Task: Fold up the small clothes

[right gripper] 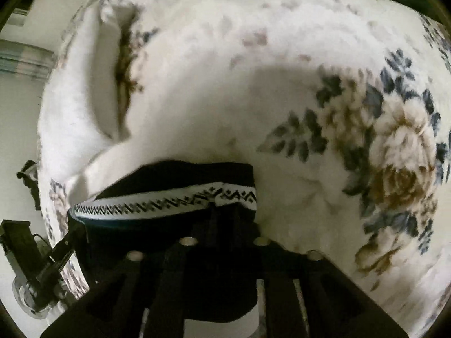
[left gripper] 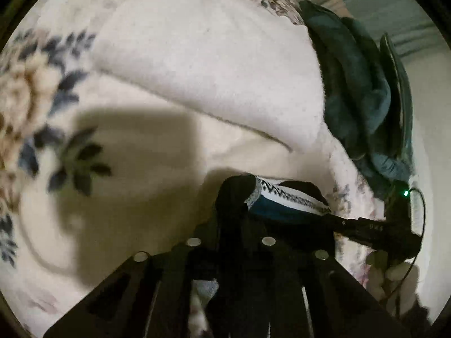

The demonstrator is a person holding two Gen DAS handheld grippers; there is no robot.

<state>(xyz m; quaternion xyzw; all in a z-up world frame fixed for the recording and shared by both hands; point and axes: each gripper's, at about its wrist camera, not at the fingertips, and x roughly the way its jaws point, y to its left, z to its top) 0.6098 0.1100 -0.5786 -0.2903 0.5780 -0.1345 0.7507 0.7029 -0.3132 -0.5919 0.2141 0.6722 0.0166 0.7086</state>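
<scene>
A small dark garment (left gripper: 284, 200) with a white band of black zigzag pattern hangs stretched between my two grippers above a bed. My left gripper (left gripper: 234, 194) is shut on one end of it. The right gripper shows at the right of the left wrist view (left gripper: 366, 228), clamped on the other end. In the right wrist view the same garment (right gripper: 180, 180) spans left from my right gripper (right gripper: 225, 205), which is shut on its band edge. The left gripper (right gripper: 64, 245) grips the far end at lower left.
A white fleece blanket (left gripper: 197, 70) with blue and brown flowers (right gripper: 394, 146) covers the bed below. A heap of dark green clothes (left gripper: 355, 84) lies at the bed's right edge. A folded ridge of blanket (right gripper: 112, 84) rises at the left.
</scene>
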